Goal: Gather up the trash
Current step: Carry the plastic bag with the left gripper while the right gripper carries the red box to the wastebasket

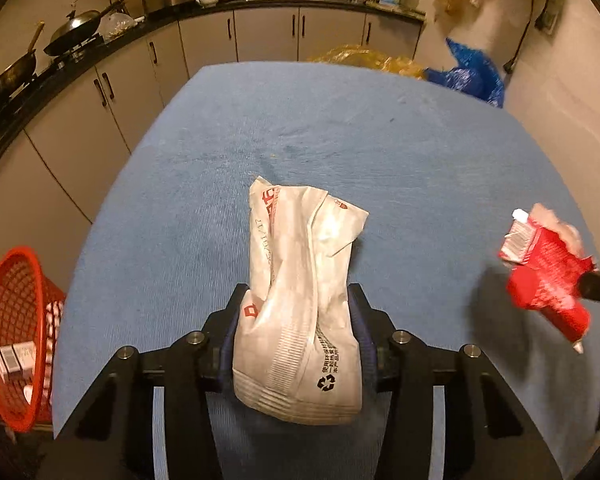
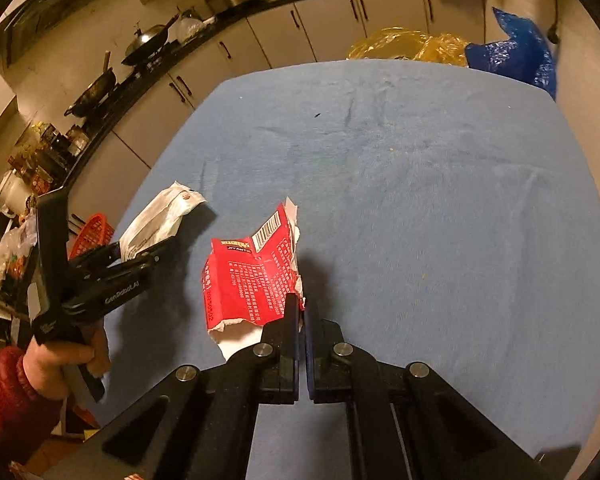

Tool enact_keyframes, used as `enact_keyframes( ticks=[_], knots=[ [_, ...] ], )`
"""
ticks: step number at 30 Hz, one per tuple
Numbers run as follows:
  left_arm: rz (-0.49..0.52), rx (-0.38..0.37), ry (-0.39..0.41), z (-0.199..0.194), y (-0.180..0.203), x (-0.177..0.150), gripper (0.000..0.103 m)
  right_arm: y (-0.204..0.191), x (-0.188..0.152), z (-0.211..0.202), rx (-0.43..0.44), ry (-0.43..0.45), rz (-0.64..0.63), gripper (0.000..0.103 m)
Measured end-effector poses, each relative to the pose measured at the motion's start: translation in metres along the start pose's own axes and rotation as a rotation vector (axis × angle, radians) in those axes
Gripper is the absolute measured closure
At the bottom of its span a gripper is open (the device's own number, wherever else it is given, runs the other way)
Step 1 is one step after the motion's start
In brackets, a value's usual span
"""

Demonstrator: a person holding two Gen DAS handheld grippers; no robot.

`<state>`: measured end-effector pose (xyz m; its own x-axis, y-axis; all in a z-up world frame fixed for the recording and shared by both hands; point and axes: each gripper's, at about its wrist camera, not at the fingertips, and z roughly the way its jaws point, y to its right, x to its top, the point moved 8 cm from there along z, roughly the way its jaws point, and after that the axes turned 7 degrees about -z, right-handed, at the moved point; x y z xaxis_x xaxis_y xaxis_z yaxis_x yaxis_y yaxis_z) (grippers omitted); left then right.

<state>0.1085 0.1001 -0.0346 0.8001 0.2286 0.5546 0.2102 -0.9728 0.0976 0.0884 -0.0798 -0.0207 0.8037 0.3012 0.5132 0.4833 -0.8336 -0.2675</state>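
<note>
A crumpled white paper bag (image 1: 300,280) with red print stands between the fingers of my left gripper (image 1: 298,316), which is shut on its lower half. From the right wrist view the same white bag (image 2: 160,216) hangs in the left gripper (image 2: 140,252) above the table's left edge, casting a shadow. My right gripper (image 2: 302,312) is shut on the corner of a torn red wrapper (image 2: 252,276) with white print. In the left wrist view that red wrapper (image 1: 548,280) is at the far right, blurred, with the right gripper (image 1: 586,284) on it. A red mesh basket (image 1: 16,332) beside the table holds some packets.
The table is covered in blue cloth (image 2: 420,184). Beyond its far edge are a yellow plastic bag (image 2: 404,44) and a blue plastic bag (image 2: 516,56). A dark counter (image 1: 112,40) with woks and pots runs along the left and back. A hand (image 2: 64,356) in a red sleeve holds the left gripper.
</note>
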Motion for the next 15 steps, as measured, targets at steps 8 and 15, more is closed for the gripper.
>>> enact_keyframes(
  ticks=[8,15],
  knots=[
    [0.010,-0.035,0.045,-0.059,0.000,-0.033,0.056,-0.033,-0.020,-0.027,-0.018,0.058,0.066,0.100],
    [0.026,-0.042,0.083,-0.101,-0.017,-0.048,0.056,-0.078,-0.027,-0.039,-0.001,0.080,0.052,0.100]
  ],
)
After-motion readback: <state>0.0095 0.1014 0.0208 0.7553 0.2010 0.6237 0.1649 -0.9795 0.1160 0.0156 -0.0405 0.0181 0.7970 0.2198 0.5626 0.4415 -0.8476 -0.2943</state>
